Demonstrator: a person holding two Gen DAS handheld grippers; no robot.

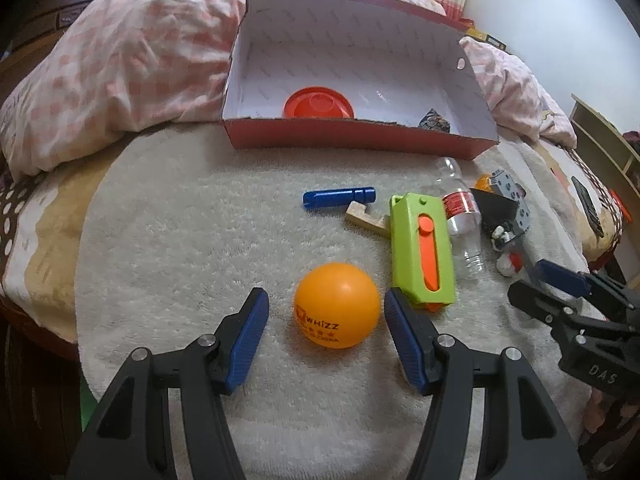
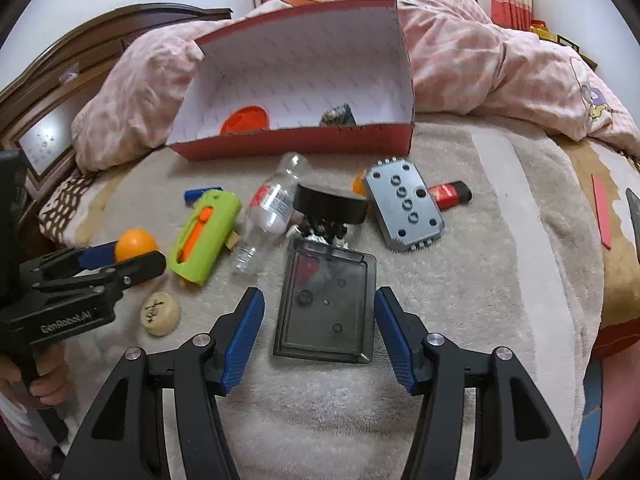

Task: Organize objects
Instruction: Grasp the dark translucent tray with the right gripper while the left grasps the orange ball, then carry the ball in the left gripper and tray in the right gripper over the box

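The bed carried a pale towel (image 1: 192,240) w/ the clutter on it, a pink quilt (image 1: 120,64) bunched behind. A red box (image 1: 360,136) sat at the towel's far edge, white inside, holding an orange lid (image 1: 320,102) and a dark crumpled item (image 1: 434,120) that was hard to make out.

Left gripper (image 1: 326,310) had its jaws released, straddling the ball (image 1: 338,304) w/ a gap on each side; no pad touched it. The ball was orange, glossy, printed "WHIZZ", resting on the towel. Just beside its right: a green case (image 1: 422,244) w/ an orange slider, close to the right pad. Beyond lay a blue tube (image 1: 340,198), a wooden piece (image 1: 364,216) partly under the case, and a clear bottle (image 1: 462,216) on its side.

Right gripper (image 2: 320,316) also had its jaws released, either side of a smoky clear tray (image 2: 328,304), pads apart from its edges. Past the tray: a black puck (image 2: 330,204), small black-white bits under it, unclear, a grey plate (image 2: 404,204) w/ holes, a red-black lighter (image 2: 450,194). A wooden disc (image 2: 160,314) lay near the left gripper. A hand (image 2: 48,380) gripped that gripper's handle, cut off at the frame edge.
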